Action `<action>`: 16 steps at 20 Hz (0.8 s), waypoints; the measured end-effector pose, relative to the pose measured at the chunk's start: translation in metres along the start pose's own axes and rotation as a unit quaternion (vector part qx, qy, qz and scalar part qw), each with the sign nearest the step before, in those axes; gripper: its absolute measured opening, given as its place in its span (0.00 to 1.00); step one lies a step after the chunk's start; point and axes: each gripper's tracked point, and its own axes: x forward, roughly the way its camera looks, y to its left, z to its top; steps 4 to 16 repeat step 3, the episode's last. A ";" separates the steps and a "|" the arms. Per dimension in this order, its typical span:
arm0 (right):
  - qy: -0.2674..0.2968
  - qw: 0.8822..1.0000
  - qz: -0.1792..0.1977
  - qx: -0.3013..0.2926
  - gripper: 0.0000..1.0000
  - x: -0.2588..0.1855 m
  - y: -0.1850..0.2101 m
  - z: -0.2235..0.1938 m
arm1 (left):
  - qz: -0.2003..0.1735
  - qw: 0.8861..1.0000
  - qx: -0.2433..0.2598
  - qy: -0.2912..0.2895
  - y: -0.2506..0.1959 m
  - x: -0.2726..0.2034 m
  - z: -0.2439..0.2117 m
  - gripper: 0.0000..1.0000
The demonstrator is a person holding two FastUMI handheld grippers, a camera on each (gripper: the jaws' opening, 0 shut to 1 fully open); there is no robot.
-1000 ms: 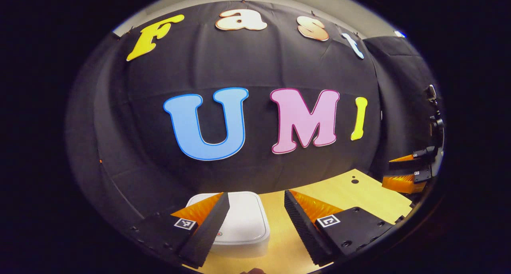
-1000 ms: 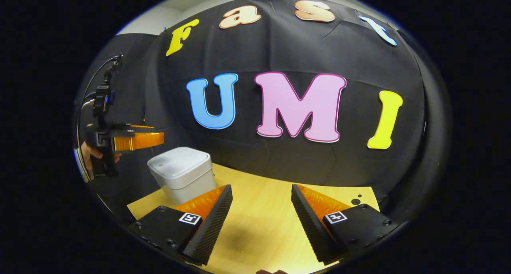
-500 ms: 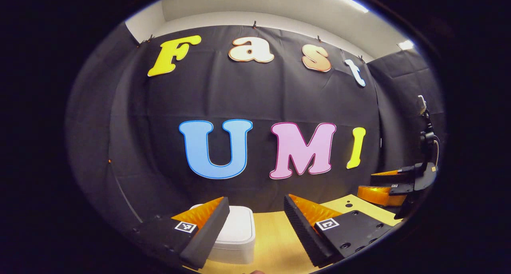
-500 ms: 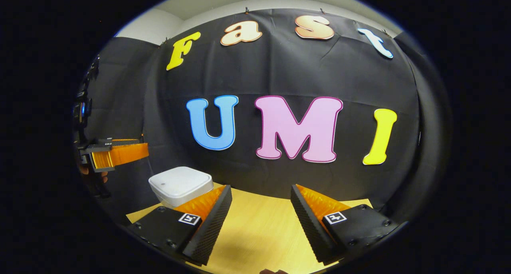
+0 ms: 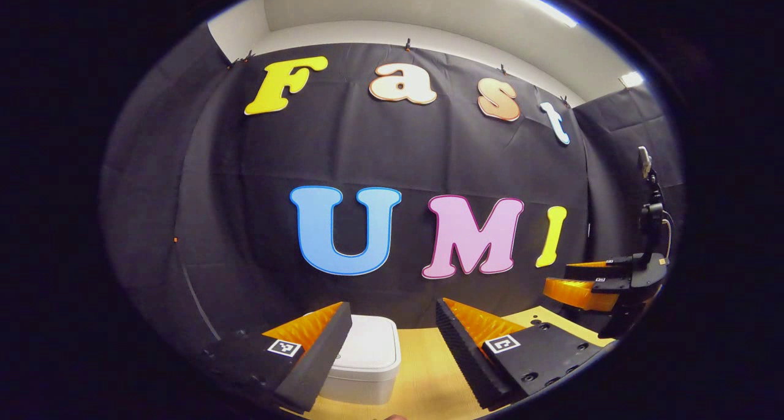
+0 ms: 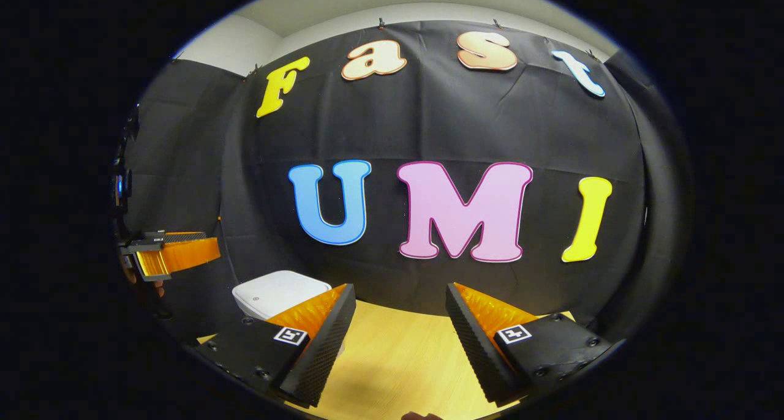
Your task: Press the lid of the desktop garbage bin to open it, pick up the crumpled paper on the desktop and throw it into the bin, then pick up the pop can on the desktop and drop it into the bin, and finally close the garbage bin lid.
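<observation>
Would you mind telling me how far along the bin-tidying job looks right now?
Judging from the closed lid on the white bin and the bare wooden desktop in front, it looks finished or nearly so. The left gripper and right gripper hold nothing, jaws apart. I see no paper or can left.

A: How's the light?

B: Overhead. A ceiling strip light (image 5: 539,7) glows above the left tongs (image 5: 392,322); the cloth wall stays dim but sharp.

A: Any shadows?

B: A soft one on the counter (image 6: 398,359) between the right tongs (image 6: 399,307). Straight lines bow strongly toward the edges; no motion blur.
</observation>
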 end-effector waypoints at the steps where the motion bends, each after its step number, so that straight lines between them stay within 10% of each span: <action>1: -0.003 1.000 -0.001 0.000 0.96 0.001 0.000 0.002 | -0.002 1.000 0.004 -0.003 0.000 0.000 0.003 0.93; 16: -0.002 1.000 0.001 -0.001 0.96 0.004 0.002 0.003 | -0.006 1.000 0.013 -0.010 -0.001 0.001 0.006 0.93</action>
